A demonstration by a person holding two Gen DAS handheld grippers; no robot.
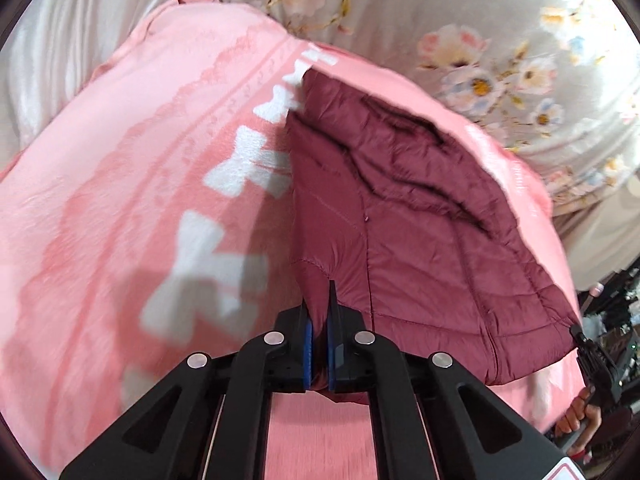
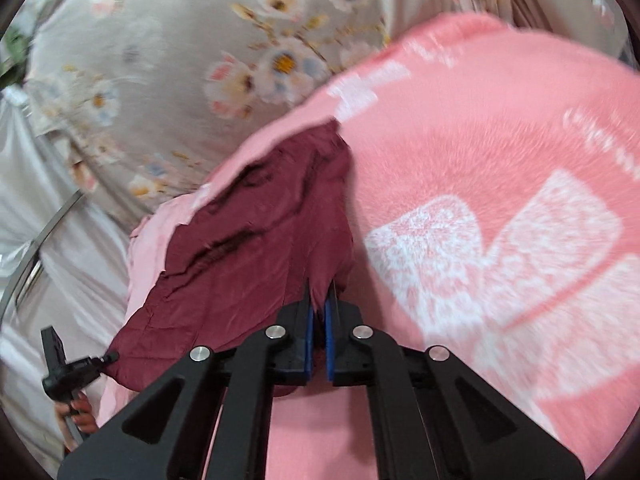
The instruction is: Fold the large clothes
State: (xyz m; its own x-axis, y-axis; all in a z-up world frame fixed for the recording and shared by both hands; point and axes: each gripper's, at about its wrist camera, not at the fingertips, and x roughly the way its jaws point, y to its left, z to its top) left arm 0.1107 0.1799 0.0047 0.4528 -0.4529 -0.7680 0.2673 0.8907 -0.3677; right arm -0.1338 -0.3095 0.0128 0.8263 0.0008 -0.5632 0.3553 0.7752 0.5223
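Both grippers, left (image 1: 319,312) and right (image 2: 320,300), clamp the maroon quilted jacket's (image 1: 420,220) near edge, its body stretching away over the pink blanket (image 1: 120,160).

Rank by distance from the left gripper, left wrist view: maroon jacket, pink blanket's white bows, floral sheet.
1. maroon jacket: clamped in the left gripper.
2. white bows: left, on the pink blanket.
3. floral sheet: top right, beyond the blanket.

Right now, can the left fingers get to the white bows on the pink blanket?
Probably not yet. The left gripper is shut on the maroon jacket, so it is busy. The white bows lie uncovered on the pink blanket, just beside it.
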